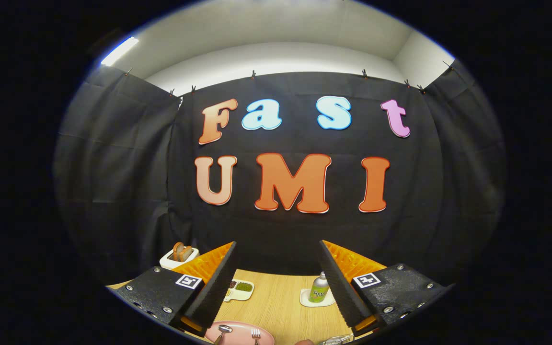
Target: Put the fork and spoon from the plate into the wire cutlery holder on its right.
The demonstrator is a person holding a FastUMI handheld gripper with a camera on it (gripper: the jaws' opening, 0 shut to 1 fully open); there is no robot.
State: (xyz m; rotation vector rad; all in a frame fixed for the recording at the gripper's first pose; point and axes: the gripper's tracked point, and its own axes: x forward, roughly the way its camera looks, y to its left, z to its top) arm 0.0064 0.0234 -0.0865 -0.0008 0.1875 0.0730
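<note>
I hold the gripper (276,280) high above the table (281,299), fingers spread wide apart and gripping nothing; the left finger (211,282) and right finger (340,282) frame open tabletop.

Nearest, low between the fingers, lies the pink plate (237,329). The spoon (222,331) rests on its left part, bowl up on the plate and handle trailing off toward me. The fork (256,335) lies just to the spoon's right, tines pointing away. Right of the plate, a sliver of the wire cutlery holder (336,339) shows; I cannot tell its full outline or its opening.

Handling, as I judge it: both utensils look like metal, so stiff, light and slippery. They lie flat, leaving little under them to catch. I would grip across the narrow handle, not the bowl or tines, and expect them to pivot if pinched off-centre. The plate may slide if pushed.

Room: the stretch from plate to holder is short and looks unobstructed. A small brownish thing at the near edge between them is too cropped to identify.

Farther out stand a tray with green and brown food (239,289) beyond the left finger, a green bottle (319,288) on a white coaster beside the right finger, and a white dish of bread (179,256) far left. All are well apart from the working path.
</note>
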